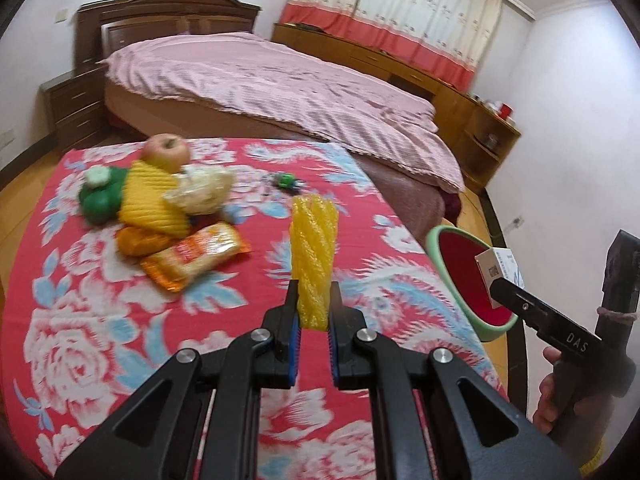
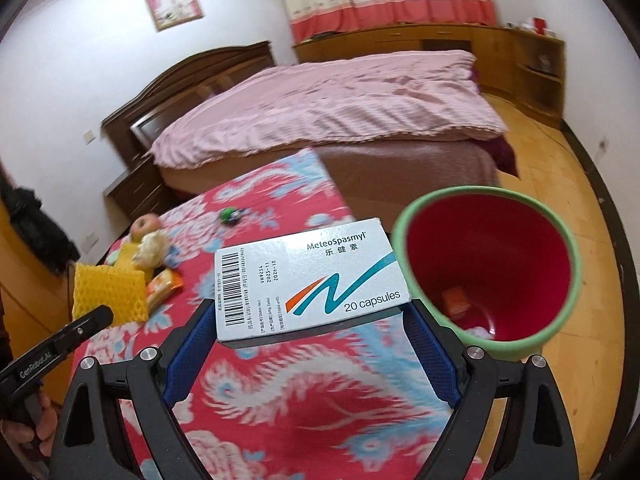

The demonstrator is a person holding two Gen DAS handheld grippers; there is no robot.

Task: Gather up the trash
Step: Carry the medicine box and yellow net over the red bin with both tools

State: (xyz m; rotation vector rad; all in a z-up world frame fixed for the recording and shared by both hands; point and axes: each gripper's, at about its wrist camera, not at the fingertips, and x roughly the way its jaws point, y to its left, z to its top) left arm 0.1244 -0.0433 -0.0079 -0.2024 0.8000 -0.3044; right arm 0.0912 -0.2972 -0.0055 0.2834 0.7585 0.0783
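A bedroom clean-up in mid-carry: the left gripper point(image 1: 313, 320) pinches the lower end of a yellow foam fruit net point(image 1: 314, 256), its jaws pressed nearly together, while the right gripper point(image 2: 310, 344) clamps a white cardboard medicine box point(image 2: 308, 280) across its width, jaws spread wide to fit. Both loads hang above the table's red floral cloth point(image 2: 280, 392), near the bin point(image 2: 492, 276), a green-rimmed, red-lined tapering bucket just off the table's edge, with scraps already at its bottom. The likely trouble lies in the drop: the soft, ribbed net is light and springy and could cling to the pads or drift past the rim, and the stiff, flat box could strike the rim and tumble to the floor if released short. A snack wrapper point(image 1: 196, 256), another net and an apple point(image 1: 166, 152) remain on the cloth.
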